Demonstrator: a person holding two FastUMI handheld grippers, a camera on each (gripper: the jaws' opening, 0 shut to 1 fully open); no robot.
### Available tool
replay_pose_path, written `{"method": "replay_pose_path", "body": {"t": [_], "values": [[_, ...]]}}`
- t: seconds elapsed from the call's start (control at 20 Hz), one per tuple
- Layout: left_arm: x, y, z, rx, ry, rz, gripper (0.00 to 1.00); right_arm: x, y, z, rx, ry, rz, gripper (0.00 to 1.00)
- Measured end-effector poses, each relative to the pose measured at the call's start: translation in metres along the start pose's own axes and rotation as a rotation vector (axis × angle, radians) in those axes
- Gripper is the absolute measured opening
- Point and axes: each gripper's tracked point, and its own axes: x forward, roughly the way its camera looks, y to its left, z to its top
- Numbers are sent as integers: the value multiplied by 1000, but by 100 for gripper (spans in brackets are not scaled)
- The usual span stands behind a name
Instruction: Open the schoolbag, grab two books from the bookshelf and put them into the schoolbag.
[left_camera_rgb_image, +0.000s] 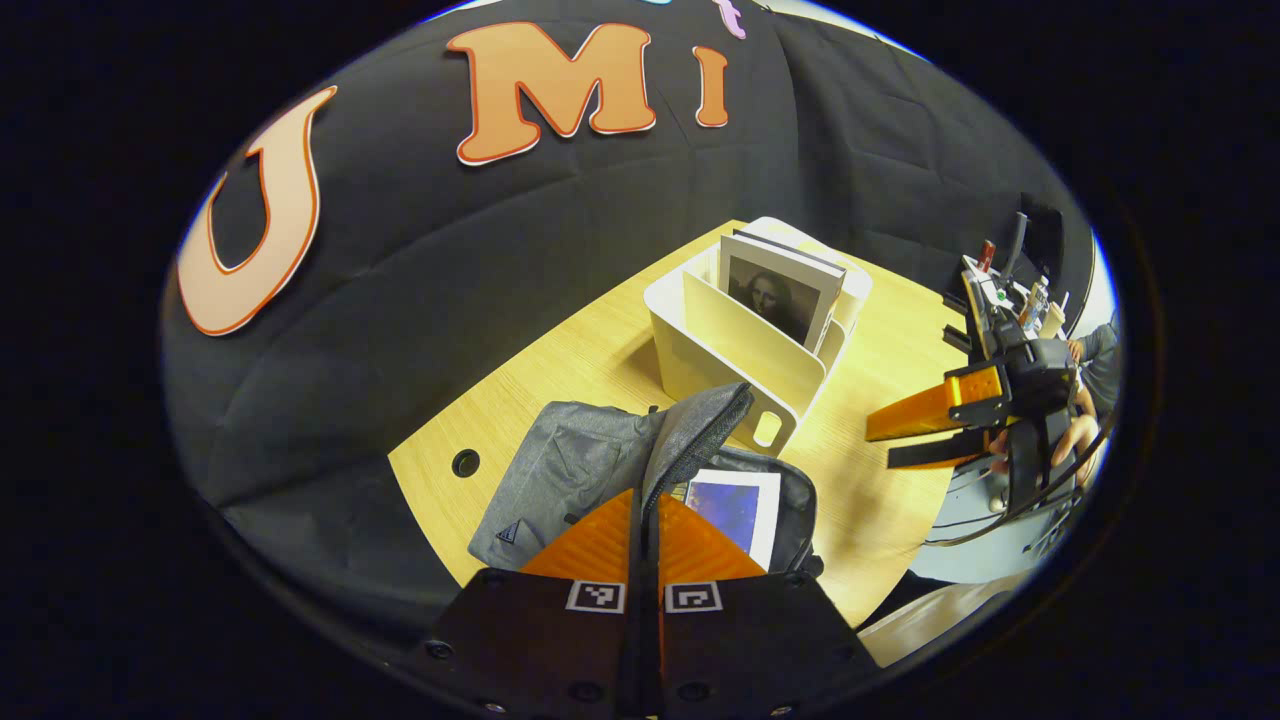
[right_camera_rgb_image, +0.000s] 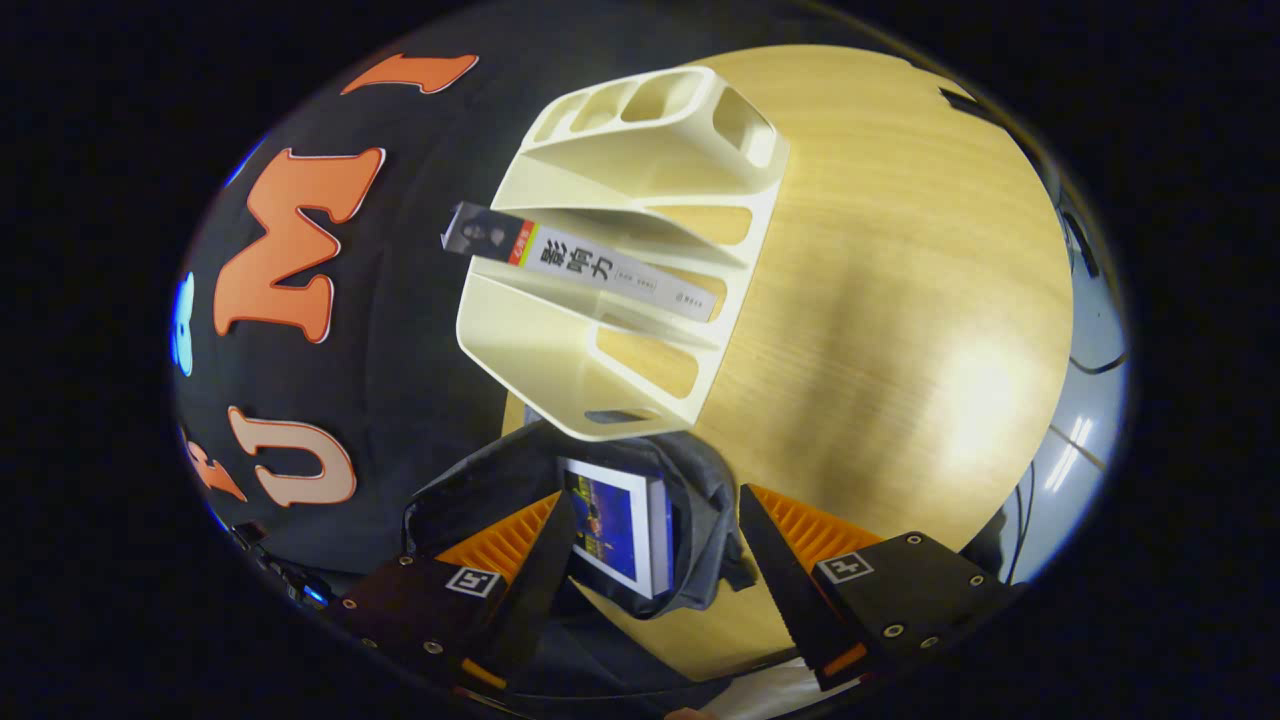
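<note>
The grey schoolbag (left_camera_rgb_image: 575, 470) lies on the wooden table (left_camera_rgb_image: 600, 345) in front of the white bookshelf (left_camera_rgb_image: 735, 350). My left gripper (left_camera_rgb_image: 645, 497) is shut on the bag's flap (left_camera_rgb_image: 700, 425) and holds it up. A blue-covered book (left_camera_rgb_image: 738, 508) lies inside the open bag. One book with a portrait cover (left_camera_rgb_image: 780, 292) stands in the shelf. My right gripper (right_camera_rgb_image: 650, 545) is open above the bag's mouth (right_camera_rgb_image: 700, 500), with the blue book (right_camera_rgb_image: 612, 525) between and below its fingers. The shelved book's spine (right_camera_rgb_image: 610, 272) faces it from the bookshelf (right_camera_rgb_image: 560, 350). The right gripper (left_camera_rgb_image: 890, 440) also hangs beside the shelf.
A round cable hole (left_camera_rgb_image: 465, 462) sits in the table near the bag's far side. The table (right_camera_rgb_image: 900, 300) is bare wood right of the shelf. A hand (left_camera_rgb_image: 1075, 430) holds the right gripper. The black cloth wall stands close behind shelf and bag.
</note>
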Motion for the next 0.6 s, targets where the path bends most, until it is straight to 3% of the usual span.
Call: {"method": "replay_pose_path", "body": {"t": [0.3,0.6], "values": [[1,2,-7,-63,-20,-4,1,-49,39,85,-202,-106,-67,98],[3,3,-11,-154,-32,6,1,-52,115,147,-578,-158,-171,98]]}}
